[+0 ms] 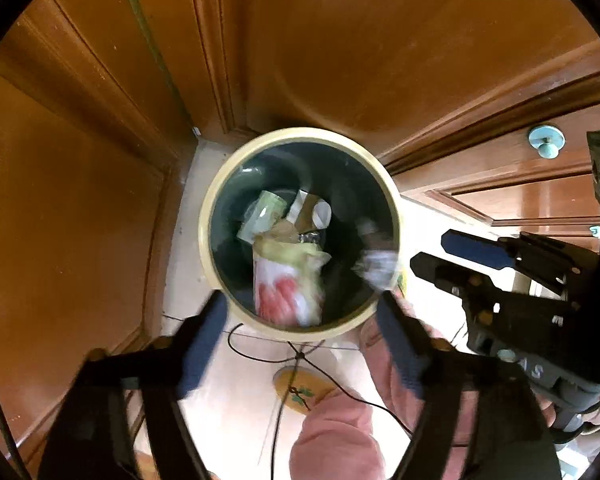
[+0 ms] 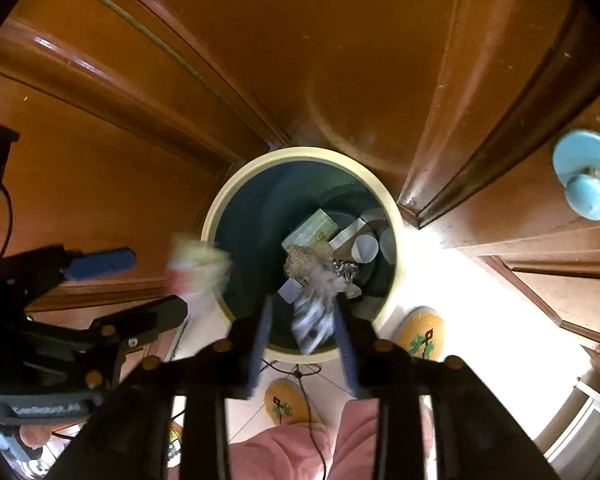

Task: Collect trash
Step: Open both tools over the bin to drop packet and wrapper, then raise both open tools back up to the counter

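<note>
A round bin with a cream rim (image 1: 208, 216) (image 2: 216, 208) stands on the floor in a wooden corner, holding cartons and wrappers. My left gripper (image 1: 300, 312) is open right above its near rim; a blurred white, yellow and red wrapper (image 1: 288, 280) hangs in the air between and just past its fingers, also seen in the right wrist view (image 2: 198, 268). My right gripper (image 2: 304, 320) is open over the bin's near edge, with a blurred grey-white crumpled wrapper (image 2: 314, 316) loose between its fingers; that wrapper also shows in the left wrist view (image 1: 376, 264).
Brown wooden cabinet doors surround the bin; one has a light blue knob (image 2: 586, 176). The person's yellow slippers (image 2: 420, 332) and pink trousers (image 1: 340, 432) are below, with thin black cables (image 1: 260, 356) on the pale tiled floor.
</note>
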The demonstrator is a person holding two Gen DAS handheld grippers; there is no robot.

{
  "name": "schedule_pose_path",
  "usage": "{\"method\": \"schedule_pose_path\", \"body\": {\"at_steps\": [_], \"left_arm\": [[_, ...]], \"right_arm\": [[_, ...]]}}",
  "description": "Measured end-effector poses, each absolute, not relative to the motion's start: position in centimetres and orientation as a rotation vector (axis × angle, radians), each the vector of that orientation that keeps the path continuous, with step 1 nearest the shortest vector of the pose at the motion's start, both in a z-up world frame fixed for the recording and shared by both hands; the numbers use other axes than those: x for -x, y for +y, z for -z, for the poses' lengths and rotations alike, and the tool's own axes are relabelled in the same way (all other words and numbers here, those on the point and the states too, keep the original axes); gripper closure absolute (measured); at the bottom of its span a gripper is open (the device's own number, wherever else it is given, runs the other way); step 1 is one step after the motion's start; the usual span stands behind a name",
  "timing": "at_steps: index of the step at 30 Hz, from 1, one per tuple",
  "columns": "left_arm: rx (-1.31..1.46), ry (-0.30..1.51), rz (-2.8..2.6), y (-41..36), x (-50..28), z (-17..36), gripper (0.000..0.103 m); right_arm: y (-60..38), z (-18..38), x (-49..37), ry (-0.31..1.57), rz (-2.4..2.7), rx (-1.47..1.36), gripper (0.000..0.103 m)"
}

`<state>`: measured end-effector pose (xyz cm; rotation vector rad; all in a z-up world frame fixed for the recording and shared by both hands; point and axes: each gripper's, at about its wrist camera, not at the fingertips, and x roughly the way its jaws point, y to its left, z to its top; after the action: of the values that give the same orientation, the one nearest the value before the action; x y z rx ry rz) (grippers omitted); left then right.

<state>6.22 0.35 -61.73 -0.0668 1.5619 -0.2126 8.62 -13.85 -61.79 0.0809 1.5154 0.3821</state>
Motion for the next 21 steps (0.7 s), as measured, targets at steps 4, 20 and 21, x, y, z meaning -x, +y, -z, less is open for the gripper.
{"method": "schedule_pose_path", "body": {"at_steps": [4, 20, 21], "left_arm": [[0.034, 1.540, 0.198, 0.7, -6.2, 60.8, 0.010], [0.022, 1.485, 0.162, 0.6, -5.0, 53.0, 0.008], [0.032, 1.484, 0.158, 0.7, -4.8, 52.0, 0.008]], "right_arm": [[-13.9, 61.7, -8.5, 1.516, -0.379, -0.063, 0.060], [-14.7, 55.4, -7.1, 1.526, -0.383, -0.084, 0.060], [-14.7, 54.6, -6.9, 1.526, -0.384, -0.084, 0.060]]}}
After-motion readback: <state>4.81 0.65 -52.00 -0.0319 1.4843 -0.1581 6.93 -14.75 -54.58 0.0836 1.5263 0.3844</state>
